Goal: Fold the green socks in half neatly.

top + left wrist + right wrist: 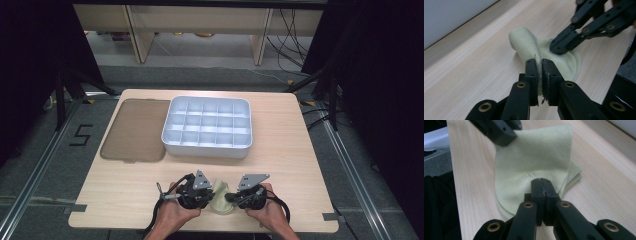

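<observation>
The table [280, 150] carries a brown mat [134, 130] toward its far left corner and a white compartment tray [207, 126] at the middle of the far edge. At the middle of the near edge lies a pale green sock [220, 198], pinched from both sides. The left gripper [541, 65] is clenched on one fold, the right gripper [541, 185] on another. Each grip looks shallow, so pulling apart could let the fabric slip free or bunch unevenly.
</observation>
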Available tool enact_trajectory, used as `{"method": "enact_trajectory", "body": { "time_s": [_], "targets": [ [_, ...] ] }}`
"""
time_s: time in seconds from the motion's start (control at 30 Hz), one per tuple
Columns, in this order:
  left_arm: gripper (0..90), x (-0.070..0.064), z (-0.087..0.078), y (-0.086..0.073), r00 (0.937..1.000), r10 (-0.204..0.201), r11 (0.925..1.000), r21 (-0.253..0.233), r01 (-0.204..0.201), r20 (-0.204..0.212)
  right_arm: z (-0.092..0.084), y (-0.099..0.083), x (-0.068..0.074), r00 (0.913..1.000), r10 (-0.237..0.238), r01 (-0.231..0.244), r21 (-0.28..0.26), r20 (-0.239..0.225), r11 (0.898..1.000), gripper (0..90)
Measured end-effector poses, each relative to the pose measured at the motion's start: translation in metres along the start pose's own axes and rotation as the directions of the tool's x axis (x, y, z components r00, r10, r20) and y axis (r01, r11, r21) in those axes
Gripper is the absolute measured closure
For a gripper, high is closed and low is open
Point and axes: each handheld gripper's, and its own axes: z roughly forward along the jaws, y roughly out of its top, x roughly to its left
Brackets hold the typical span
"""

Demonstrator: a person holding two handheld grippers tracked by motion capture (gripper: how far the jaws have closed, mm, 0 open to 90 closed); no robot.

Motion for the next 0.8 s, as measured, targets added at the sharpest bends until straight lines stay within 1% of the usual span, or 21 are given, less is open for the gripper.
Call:
{"method": "enact_trajectory", "body": {
  "time_s": [0.03,0.07,0.1,0.13,0.17,0.2,0.23,0.27,0.3,0.33,0.37,0.4,0.43,0.47,0.5,0.53,0.63,0.7,0.73,0.77,0.8],
  "targets": [
    [82.9,0.0,0.0,0.0,1.0,0.0,1.0,0.0,0.0,0.0,0.001,0.0,0.001,0.9999,0.015,-0.015,0.004,-0.006,1.0,90.0],
    [82.9,-0.006,0.0,0.002,0.9998,0.016,0.9999,-0.005,-0.016,0.009,0.001,0.0,0.0,0.9999,0.008,-0.008,0.002,-0.006,1.0,90.0],
    [82.8,-0.006,0.0,0.002,0.9998,0.016,0.9999,-0.005,-0.016,0.009,0.001,0.0,0.0,0.9999,0.008,-0.008,0.002,-0.006,1.0,90.0],
    [82.8,-0.012,0.002,0.004,0.9995,0.027,0.9996,-0.011,-0.027,0.014,0.002,0.0,0.0,0.9999,0.01,-0.01,0.007,-0.008,1.0,90.0],
    [82.8,-0.012,0.002,0.004,0.9995,0.027,0.9996,-0.011,-0.027,0.014,0.002,0.0,0.0,0.9999,0.01,-0.01,0.007,-0.008,1.0,90.0],
    [82.8,-0.014,0.002,0.004,0.9991,0.042,0.9991,-0.004,-0.042,0.011,0.002,0.0,0.001,0.9996,0.026,-0.026,0.011,-0.014,1.0,90.0],
    [82.8,-0.018,0.005,0.004,0.9986,0.048,0.9988,0.001,-0.048,0.023,0.002,0.0,-0.002,0.9995,0.029,-0.029,0.003,-0.012,1.0,90.0],
    [82.8,-0.019,0.007,0.005,0.9979,0.059,0.9983,0.001,-0.059,0.026,0.001,0.0,-0.003,0.9992,0.037,-0.037,0.0,-0.014,0.999,90.0],
    [82.7,-0.02,0.008,0.005,0.9978,0.056,0.9984,-0.001,-0.056,0.035,0.0,0.0,-0.003,0.9982,0.057,-0.057,-0.004,-0.017,0.998,89.9],
    [82.7,-0.021,0.008,0.006,0.9977,0.062,0.9981,0.007,-0.062,0.029,-0.001,0.0,-0.007,0.9992,0.037,-0.037,-0.02,-0.015,0.999,89.9],
    [82.6,-0.021,0.008,0.006,0.9977,0.062,0.9981,0.007,-0.062,0.029,-0.001,0.0,-0.007,0.9992,0.037,-0.037,-0.02,-0.015,0.999,89.9],
    [82.6,-0.021,0.01,0.006,0.9974,0.061,0.9981,0.001,-0.061,0.038,-0.005,-0.001,-0.007,0.9981,0.062,-0.062,-0.02,-0.007,0.998,89.9],
    [82.7,-0.022,0.01,0.007,0.997,0.068,0.9977,0.002,-0.068,0.038,-0.009,-0.003,-0.011,0.9981,0.062,-0.062,-0.022,0.003,0.998,90.0],
    [82.7,-0.023,0.012,0.008,0.9977,0.057,0.9983,0.002,-0.058,0.036,-0.011,-0.004,-0.011,0.9974,0.072,-0.072,-0.02,0.005,0.997,90.0],
    [82.7,-0.023,0.012,0.008,0.9977,0.057,0.9983,0.002,-0.058,0.036,-0.011,-0.004,-0.011,0.9974,0.072,-0.072,-0.02,0.005,0.997,90.0],
    [82.7,-0.025,0.012,0.009,0.9975,0.066,0.9978,0.009,-0.066,0.025,-0.012,-0.006,-0.013,0.9972,0.073,-0.073,-0.018,0.017,0.997,90.0],
    [82.5,-0.027,0.013,0.01,0.9971,0.071,0.9975,0.003,-0.071,0.027,-0.012,-0.005,-0.014,0.9969,0.078,-0.077,-0.015,0.016,0.997,90.0],
    [82.5,-0.03,0.014,0.011,0.9963,0.082,0.9966,0.002,-0.082,0.026,-0.01,-0.006,-0.015,0.9971,0.075,-0.075,-0.007,0.008,0.997,90.0],
    [82.4,-0.034,0.017,0.013,0.9948,0.096,0.9953,0.001,-0.096,0.033,-0.009,-0.006,-0.016,0.9966,0.082,-0.082,-0.01,0.001,0.997,90.0],
    [82.4,-0.036,0.019,0.014,0.9935,0.112,0.9937,0.008,-0.112,0.023,-0.009,-0.006,-0.017,0.9964,0.085,-0.085,-0.01,-0.005,0.996,90.0],
    [82.3,-0.036,0.019,0.014,0.9935,0.112,0.9937,0.008,-0.112,0.023,-0.009,-0.006,-0.017,0.9964,0.085,-0.085,-0.01,-0.005,0.996,90.0]
  ]
}}
